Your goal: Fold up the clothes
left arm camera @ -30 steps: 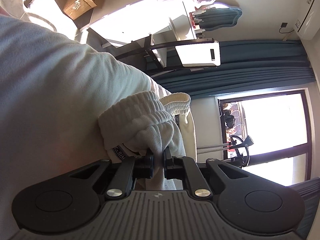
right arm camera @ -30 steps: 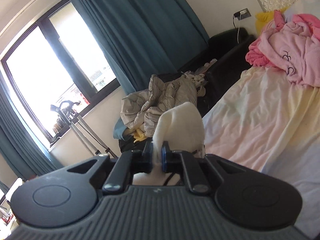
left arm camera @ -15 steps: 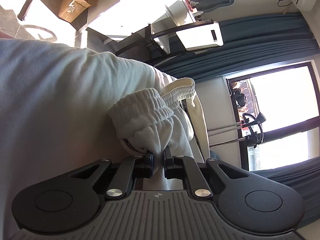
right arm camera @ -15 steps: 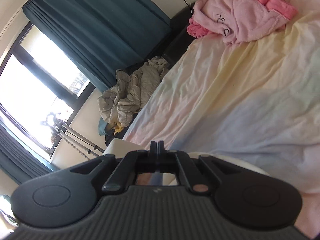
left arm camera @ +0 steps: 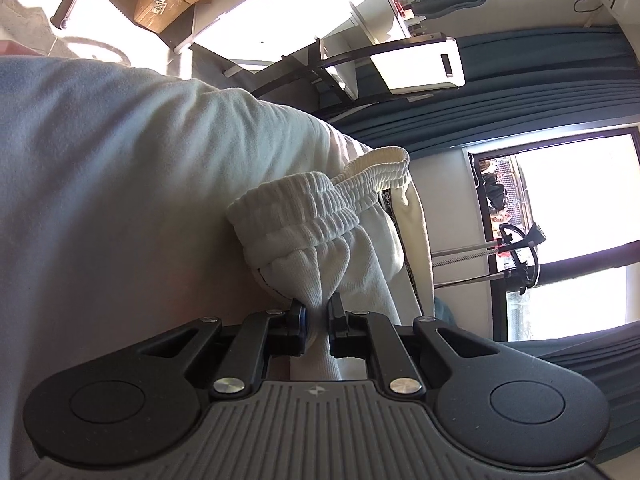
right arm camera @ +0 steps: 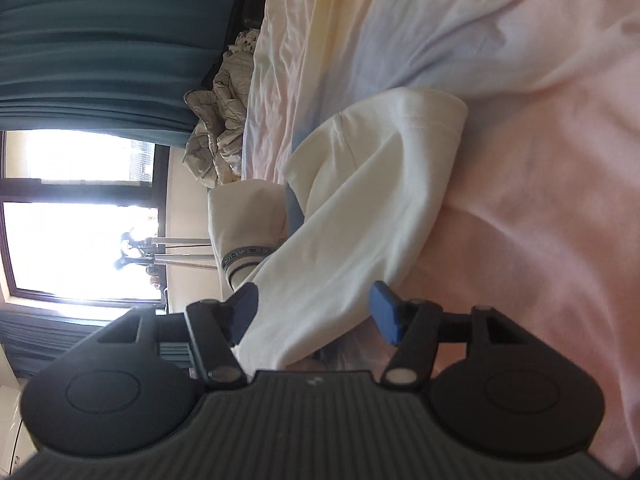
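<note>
A pair of cream sweatpants [left arm camera: 320, 232] with a ribbed elastic waistband hangs bunched in front of my left gripper [left arm camera: 316, 316], which is shut on a fold of the fabric just below the waistband. In the right wrist view the cream pant leg [right arm camera: 360, 208] lies draped on the bed sheet [right arm camera: 540, 220]. My right gripper [right arm camera: 316, 308] is open, its blue pads on either side of the fabric, not pinching it. A printed drawstring band [right arm camera: 244, 256] shows to the left.
The pastel sheet covers the bed [left arm camera: 100, 200]. A beige quilted jacket [right arm camera: 220, 120] lies by the bed's far end. Teal curtains [right arm camera: 100, 40] and a bright window [right arm camera: 80, 240] stand behind. A cardboard box [left arm camera: 164, 0] and a treadmill console [left arm camera: 416, 64] are across the room.
My right gripper has opened and let go of the pant leg, which now lies on the sheet; its view has rolled sideways. My left gripper stays shut on the waistband area.
</note>
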Demonstrator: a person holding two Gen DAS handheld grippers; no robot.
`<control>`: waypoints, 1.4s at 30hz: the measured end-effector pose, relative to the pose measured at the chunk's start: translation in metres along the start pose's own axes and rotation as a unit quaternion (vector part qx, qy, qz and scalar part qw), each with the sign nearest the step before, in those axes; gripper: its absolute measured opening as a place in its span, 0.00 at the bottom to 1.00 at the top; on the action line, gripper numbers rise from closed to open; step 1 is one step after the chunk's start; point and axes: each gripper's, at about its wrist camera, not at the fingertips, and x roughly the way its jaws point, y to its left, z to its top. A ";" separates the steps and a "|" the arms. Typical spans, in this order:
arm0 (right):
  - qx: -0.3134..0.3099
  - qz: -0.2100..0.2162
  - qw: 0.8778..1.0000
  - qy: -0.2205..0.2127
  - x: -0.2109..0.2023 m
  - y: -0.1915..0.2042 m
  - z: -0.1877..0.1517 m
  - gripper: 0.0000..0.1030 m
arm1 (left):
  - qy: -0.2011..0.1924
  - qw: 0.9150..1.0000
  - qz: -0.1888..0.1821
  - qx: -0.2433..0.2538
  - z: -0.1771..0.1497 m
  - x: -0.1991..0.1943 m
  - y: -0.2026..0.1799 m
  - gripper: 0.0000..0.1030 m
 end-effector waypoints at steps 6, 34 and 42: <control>-0.022 -0.041 0.998 0.030 0.017 0.006 -0.017 0.69 | -0.004 1.000 0.004 0.000 0.001 0.003 -0.001 0.11; -0.349 0.051 0.898 -0.265 0.014 0.096 0.034 0.03 | -0.008 0.999 0.025 0.019 -0.005 -0.001 -0.011 0.12; -0.066 -0.120 0.983 -0.120 0.052 -0.003 0.095 0.03 | 0.005 1.000 0.010 -0.002 0.002 -0.001 -0.004 0.11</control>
